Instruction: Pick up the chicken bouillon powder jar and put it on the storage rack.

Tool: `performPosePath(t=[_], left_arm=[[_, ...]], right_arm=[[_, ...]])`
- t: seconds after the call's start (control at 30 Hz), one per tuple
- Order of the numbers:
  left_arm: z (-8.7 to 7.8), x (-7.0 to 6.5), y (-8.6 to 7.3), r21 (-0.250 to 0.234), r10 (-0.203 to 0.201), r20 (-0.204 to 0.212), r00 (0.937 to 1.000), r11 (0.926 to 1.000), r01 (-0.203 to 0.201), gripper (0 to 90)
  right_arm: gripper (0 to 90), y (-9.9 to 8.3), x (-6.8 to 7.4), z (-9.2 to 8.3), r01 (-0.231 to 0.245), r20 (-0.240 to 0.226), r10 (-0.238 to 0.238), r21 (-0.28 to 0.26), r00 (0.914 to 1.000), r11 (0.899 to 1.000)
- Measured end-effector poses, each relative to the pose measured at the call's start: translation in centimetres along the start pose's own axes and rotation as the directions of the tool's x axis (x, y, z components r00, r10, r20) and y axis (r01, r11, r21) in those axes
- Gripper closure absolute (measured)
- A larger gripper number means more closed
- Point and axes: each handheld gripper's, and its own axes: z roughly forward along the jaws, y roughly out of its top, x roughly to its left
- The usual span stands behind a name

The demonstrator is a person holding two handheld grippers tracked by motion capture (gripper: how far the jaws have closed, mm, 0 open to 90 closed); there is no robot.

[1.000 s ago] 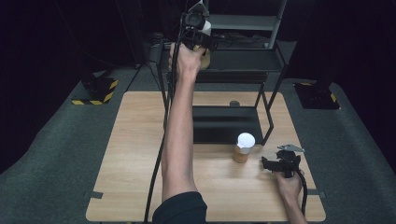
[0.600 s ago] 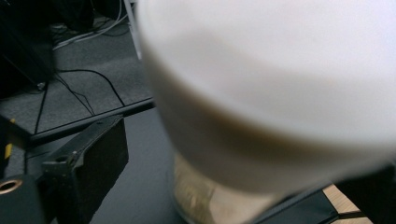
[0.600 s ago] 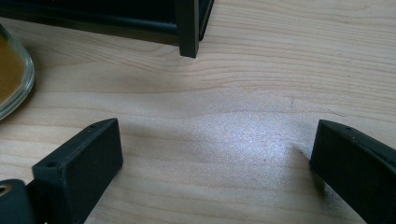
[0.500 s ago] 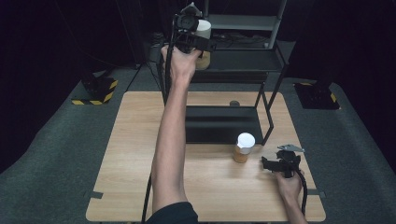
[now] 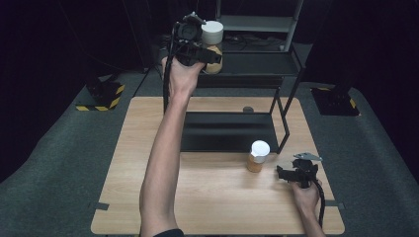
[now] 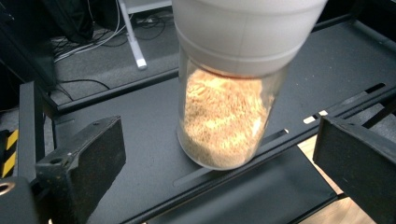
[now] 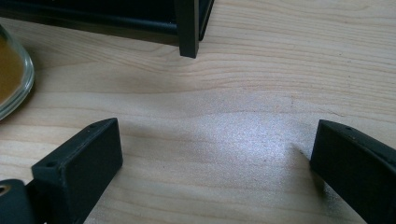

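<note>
High view: second jar [image 5: 257, 156] beside rack leg [image 5: 285, 129].

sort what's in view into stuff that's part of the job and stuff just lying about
Part of the job:
- jar on the shelf, white lid, just let go
- left gripper, jaws just opened, jar between them untouched
- black rack
- jar on the table
- right gripper, open, resting

Lying about:
- striped block on the floor
- cables behind the rack

Open right gripper [image 7: 212, 163] over wooden table [image 7: 261, 84] (jar [image 7: 11, 77], probably, at left).
</note>
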Motion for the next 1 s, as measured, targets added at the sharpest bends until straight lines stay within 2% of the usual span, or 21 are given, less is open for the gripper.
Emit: performPosePath(t=[0.17,0.37,0.7,1.0], left_arm=[[-0.5,0.4,-0.8,-0.008,-0.014,0.008,0.9999,0.9999,0.014,3.1],[-1.2,0.6,-2.2,-0.026,-0.008,0.018,0.9998,0.9996,0.008,3.1],[-2.1,1.0,-4.0,-0.040,-0.007,0.009,0.9999,0.9992,0.008,2.8],[-2.9,1.4,-6.6,-0.058,-0.002,0.025,0.9997,0.9983,0.004,2.8]], right_arm=[[1.4,0.0,0.0,0.0,-0.001,0.000,0.001,0.000,1.0000,1.000],[1.4,0.0,0.0,0.0,-0.001,0.000,0.001,0.000,1.0000,1.000],[1.4,0.0,0.0,0.0,0.000,0.000,0.000,0.001,1.0000,1.000],[1.4,0.0,0.0,0.0,-0.002,0.000,0.002,0.001,1.0000,1.000]])
